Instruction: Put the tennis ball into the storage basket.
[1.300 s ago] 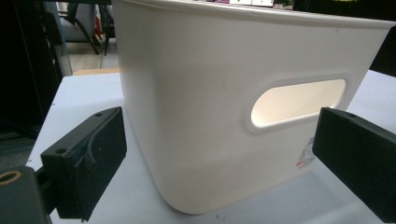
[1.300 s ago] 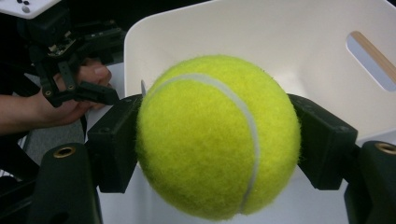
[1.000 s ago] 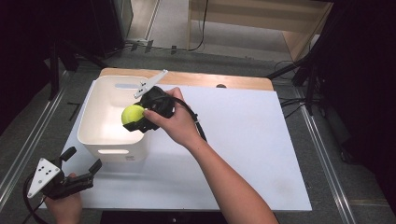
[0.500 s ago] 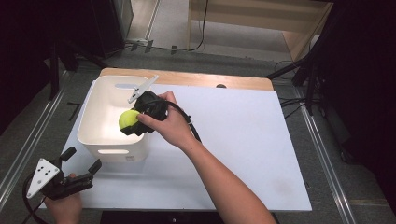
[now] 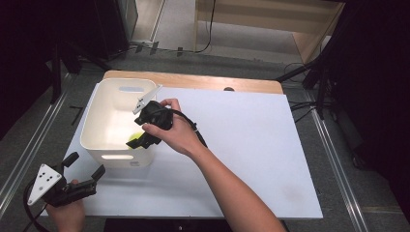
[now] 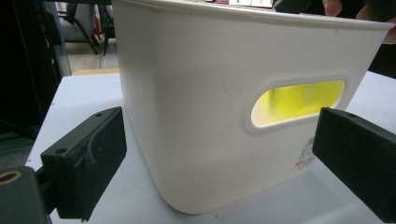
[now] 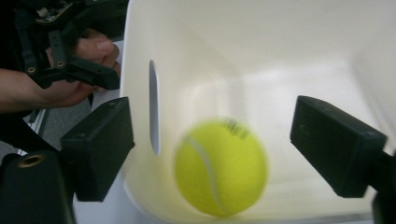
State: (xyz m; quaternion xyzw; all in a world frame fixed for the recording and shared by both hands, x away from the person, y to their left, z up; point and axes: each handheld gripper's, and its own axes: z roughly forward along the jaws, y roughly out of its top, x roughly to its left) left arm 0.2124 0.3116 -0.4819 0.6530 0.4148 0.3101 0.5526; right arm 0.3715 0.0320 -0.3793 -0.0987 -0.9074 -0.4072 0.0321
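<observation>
A yellow tennis ball lies blurred inside the white bin, near its front right corner; from above a sliver of the ball shows. Its yellow glows through the bin's handle slot. My right gripper hangs over the bin's right rim, jaws open and empty, the ball loose between and beyond them. My left gripper rests low at the table's front left corner, open, pointing at the bin's front wall.
The bin stands at the left of a white table top with a wooden strip along the far edge. Metal rails flank the table. Cables lie on the floor at the right.
The right gripper held the ball above the bin; it has opened and the ball has dropped into the bin. The left gripper has stayed put.
</observation>
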